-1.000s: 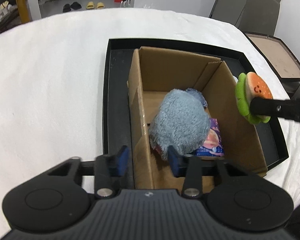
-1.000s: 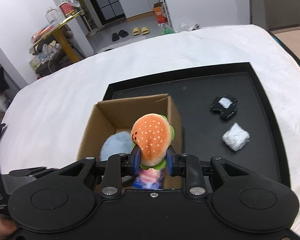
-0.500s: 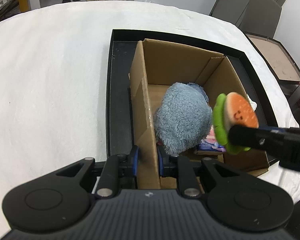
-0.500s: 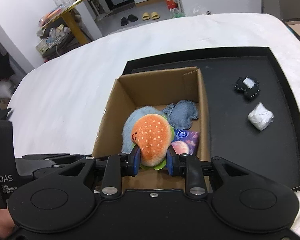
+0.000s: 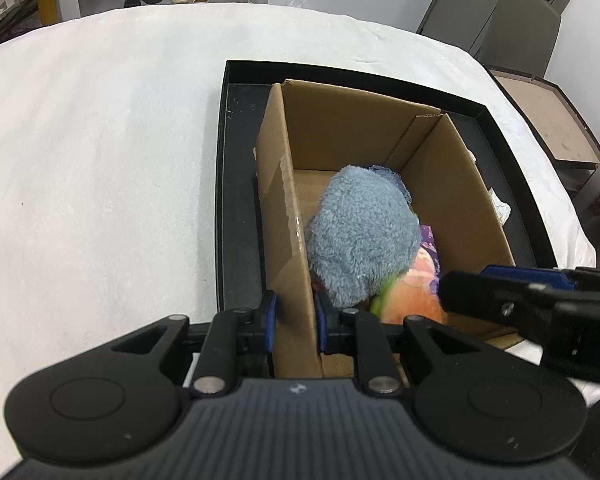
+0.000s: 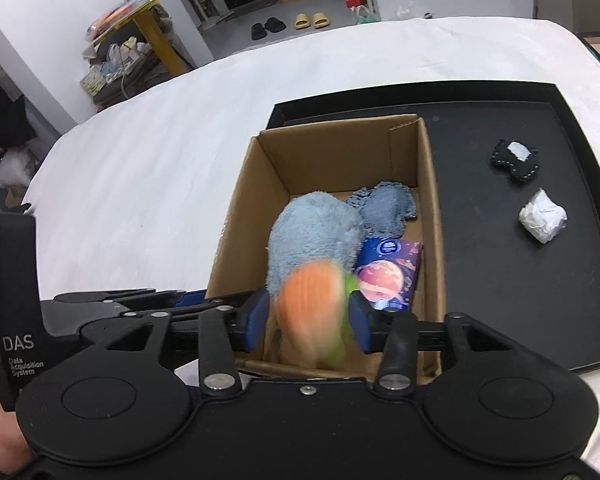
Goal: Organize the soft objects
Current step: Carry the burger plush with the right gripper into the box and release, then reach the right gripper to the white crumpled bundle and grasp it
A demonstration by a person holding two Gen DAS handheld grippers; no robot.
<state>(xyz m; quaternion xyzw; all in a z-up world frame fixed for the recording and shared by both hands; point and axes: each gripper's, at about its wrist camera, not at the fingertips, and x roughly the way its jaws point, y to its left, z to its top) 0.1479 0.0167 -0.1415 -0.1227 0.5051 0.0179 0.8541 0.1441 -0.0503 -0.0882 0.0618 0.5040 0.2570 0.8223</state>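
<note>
A cardboard box stands on a black tray. In it lie a fluffy blue plush, a blue cloth and a purple tissue pack. My left gripper is shut on the box's left wall. My right gripper is open over the box's near end; the orange and green burger plush is blurred between its fingers, dropping into the box.
On the tray right of the box lie a black felt piece and a white crumpled wad. A white cloth covers the table. Furniture and shoes stand on the floor beyond.
The right gripper lowered over the box and opened, releasing the burger plush, which now falls inside. The left gripper closed on the box wall a second ago and stays there.
</note>
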